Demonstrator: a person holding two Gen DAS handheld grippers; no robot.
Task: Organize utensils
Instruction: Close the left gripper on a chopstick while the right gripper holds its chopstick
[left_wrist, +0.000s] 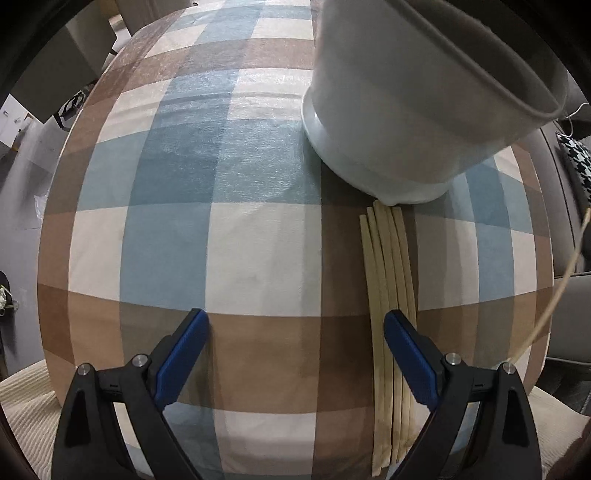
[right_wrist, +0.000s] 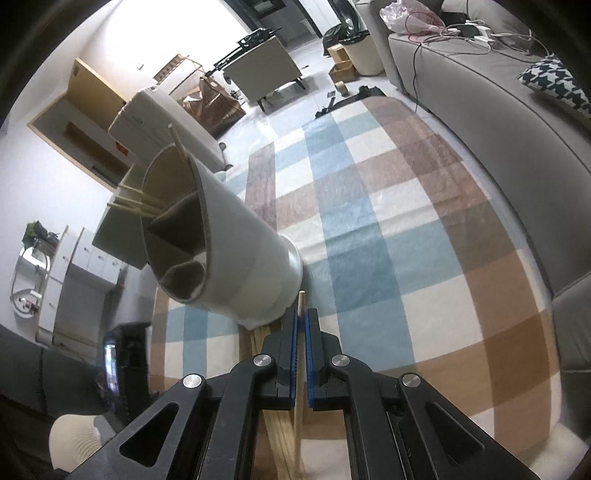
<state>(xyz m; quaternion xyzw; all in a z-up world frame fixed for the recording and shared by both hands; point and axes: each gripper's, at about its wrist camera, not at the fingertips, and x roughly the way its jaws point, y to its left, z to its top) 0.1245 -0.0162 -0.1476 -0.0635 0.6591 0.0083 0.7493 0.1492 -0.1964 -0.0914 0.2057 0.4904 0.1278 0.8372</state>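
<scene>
- The right tongs (right_wrist: 302, 321) were clamped on a single chopstick (right_wrist: 300, 373), lifted clear of the checked desk (right_wrist: 406, 258).
- The left tongs (left_wrist: 295, 332) hung open and empty, pointing down over the bundle of chopsticks (left_wrist: 388, 277) near the desk's right edge.
- The white holder (right_wrist: 236, 251) stood touching the bundle's far end (a few sticks already inside).
- Light, stiff, smooth wood: I'd judge a mid-length pinch safest against swivelling.
</scene>
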